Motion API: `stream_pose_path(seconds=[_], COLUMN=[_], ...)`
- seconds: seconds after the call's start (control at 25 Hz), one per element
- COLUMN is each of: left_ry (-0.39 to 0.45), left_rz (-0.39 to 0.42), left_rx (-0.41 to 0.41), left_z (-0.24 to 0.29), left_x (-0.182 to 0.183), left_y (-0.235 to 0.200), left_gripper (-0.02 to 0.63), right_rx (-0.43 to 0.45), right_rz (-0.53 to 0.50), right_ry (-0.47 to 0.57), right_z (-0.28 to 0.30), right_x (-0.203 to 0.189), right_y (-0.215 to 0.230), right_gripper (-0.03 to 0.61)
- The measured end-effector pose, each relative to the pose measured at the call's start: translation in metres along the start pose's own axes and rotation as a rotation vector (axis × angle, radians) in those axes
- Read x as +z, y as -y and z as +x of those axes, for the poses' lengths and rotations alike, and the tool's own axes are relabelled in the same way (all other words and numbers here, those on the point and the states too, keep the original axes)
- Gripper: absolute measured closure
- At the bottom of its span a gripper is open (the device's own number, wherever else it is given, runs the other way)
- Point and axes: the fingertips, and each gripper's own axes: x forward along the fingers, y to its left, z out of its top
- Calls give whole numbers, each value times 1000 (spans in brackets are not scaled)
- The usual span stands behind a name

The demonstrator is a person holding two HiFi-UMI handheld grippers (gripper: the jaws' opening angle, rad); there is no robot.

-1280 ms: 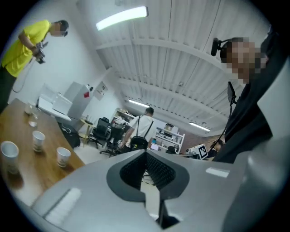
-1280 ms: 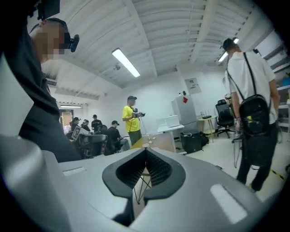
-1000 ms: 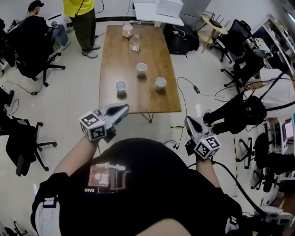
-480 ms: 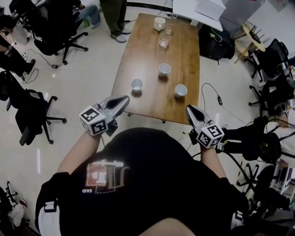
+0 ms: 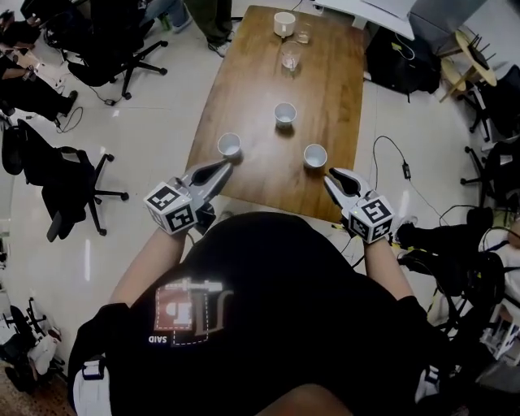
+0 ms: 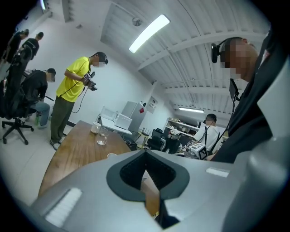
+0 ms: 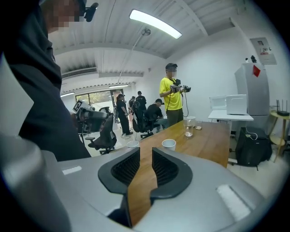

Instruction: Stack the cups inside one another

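Note:
Three white cups stand on the near half of the wooden table (image 5: 260, 175): one at the left (image 5: 230, 145), one further back in the middle (image 5: 284, 113) and one at the right (image 5: 314, 154). My left gripper (image 5: 225, 166) hovers at the table's near edge, just short of the left cup, its jaws shut and empty (image 6: 145, 154). My right gripper (image 5: 334, 175) hangs over the near right edge, close to the right cup. Its jaws have just been opening and stand apart with only table showing between them (image 7: 146, 152). Two cups (image 7: 168, 144) (image 7: 132, 144) show ahead in the right gripper view.
A white mug (image 5: 284, 23) and two glasses (image 5: 290, 59) (image 5: 302, 36) stand at the table's far end. Office chairs (image 5: 69, 179) stand on the floor to the left, bags and cables (image 5: 455, 252) to the right. A person in a yellow shirt (image 7: 172, 97) stands by the far end.
Both grippers have come forward and down to the table's near edge. The right gripper's jaws, shut before, now stand apart. The table fills more of the head view.

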Motion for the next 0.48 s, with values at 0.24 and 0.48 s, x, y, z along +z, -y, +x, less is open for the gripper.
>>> stream_pose_path(seconds=[0.24,0.48], left_ry=[-67,-122], left_rz=[-11,13], left_rx=[-79,-182], left_z=[13,17], left_x=[-3,-9], left_y=[-30,-42], left_gripper=[612,612], right_rx=[-54,-110], right_rz=[-49,-242], right_ry=[-121,-292], right_z=[32,58], right_x=[-26,-55], right_y=[1,2], right_gripper=[455,449])
